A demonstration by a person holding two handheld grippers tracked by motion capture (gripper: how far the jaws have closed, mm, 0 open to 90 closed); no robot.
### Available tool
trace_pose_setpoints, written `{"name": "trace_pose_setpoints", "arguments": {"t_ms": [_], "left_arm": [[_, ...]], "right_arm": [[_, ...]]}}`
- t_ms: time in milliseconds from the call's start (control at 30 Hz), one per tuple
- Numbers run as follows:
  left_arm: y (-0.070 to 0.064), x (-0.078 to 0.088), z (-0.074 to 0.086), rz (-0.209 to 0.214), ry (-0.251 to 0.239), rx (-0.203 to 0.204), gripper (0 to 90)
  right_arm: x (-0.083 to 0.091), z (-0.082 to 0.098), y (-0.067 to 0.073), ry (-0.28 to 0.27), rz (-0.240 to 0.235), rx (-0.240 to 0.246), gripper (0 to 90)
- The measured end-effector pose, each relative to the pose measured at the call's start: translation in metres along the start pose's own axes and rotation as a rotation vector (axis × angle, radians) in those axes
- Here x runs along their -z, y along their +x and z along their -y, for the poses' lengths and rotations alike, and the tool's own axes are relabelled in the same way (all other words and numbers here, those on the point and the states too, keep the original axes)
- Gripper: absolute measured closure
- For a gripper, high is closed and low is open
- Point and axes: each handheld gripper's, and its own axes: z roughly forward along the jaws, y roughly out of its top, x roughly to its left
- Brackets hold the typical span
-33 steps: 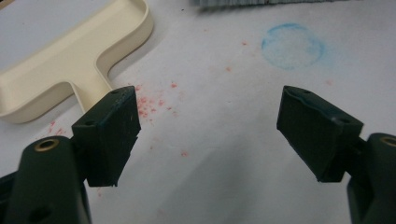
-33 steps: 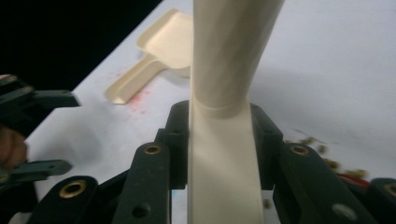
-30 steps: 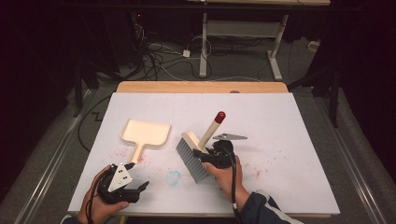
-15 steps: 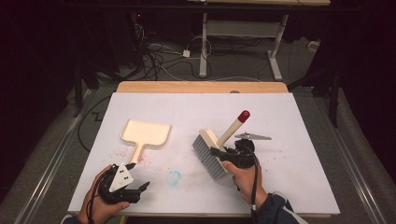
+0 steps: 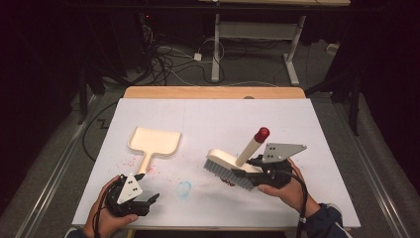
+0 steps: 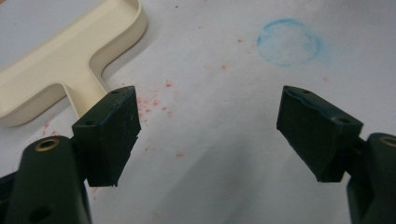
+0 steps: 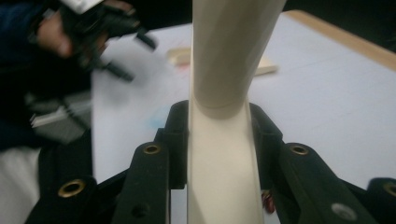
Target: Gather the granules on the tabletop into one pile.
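Note:
A cream hand brush (image 5: 229, 167) with grey bristles and a red-tipped handle (image 5: 253, 144) hangs tilted just above the white table top (image 5: 317, 134), right of centre. My right gripper (image 5: 246, 173) is shut on the brush handle (image 7: 224, 140), which fills the gap between its black jaws. A cream dustpan (image 5: 153, 141) lies flat at the left, handle toward me. My left gripper (image 5: 147, 187) rests near the front left edge, open with nothing between its fingers (image 6: 112, 130); the dustpan's handle (image 6: 60, 70) lies just beyond its left jaw.
Red crumbs (image 5: 151, 169) are scattered by the dustpan handle, and a darker clump (image 5: 229, 182) lies under the brush. A faint blue ring (image 5: 185, 189) marks the table front centre. A wooden edge (image 5: 213, 92) runs along the back; cables (image 5: 168, 59) lie on the floor beyond.
My right gripper has carried the brush to the right and lifted it a little. The left gripper and the dustpan have stayed put.

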Motion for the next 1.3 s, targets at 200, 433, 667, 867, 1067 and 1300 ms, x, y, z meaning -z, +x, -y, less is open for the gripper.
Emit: {"name": "trace_pose_setpoints", "arguments": {"t_ms": [200, 433, 667, 867, 1067, 1300], "left_arm": [[-0.001, -0.001, 0.000, 0.007, 0.008, 0.006, 20.8], [-0.001, -0.002, 0.000, 0.008, 0.010, 0.005, 20.8], [0.000, -0.002, 0.000, 0.004, 0.006, -0.004, 20.8], [0.000, -0.004, 0.000, 0.009, 0.012, -0.001, 20.8], [0.005, -0.002, 0.003, 0.043, -0.003, 0.057, 20.8], [0.004, 0.002, 0.003, 0.031, -0.012, 0.050, 20.8]], "right_arm": [[-0.002, 0.009, 0.008, 0.119, -0.099, 0.120, 67.6], [-0.011, 0.016, 0.008, 0.224, -0.129, 0.170, 67.7], [-0.029, 0.017, -0.003, 0.300, -0.147, 0.185, 67.7], [-0.038, 0.013, -0.027, 0.297, -0.124, 0.170, 67.6], [-0.045, 0.006, -0.041, 0.248, -0.106, 0.166, 67.7], [-0.032, 0.002, -0.037, 0.189, -0.030, 0.122, 67.6]]}}
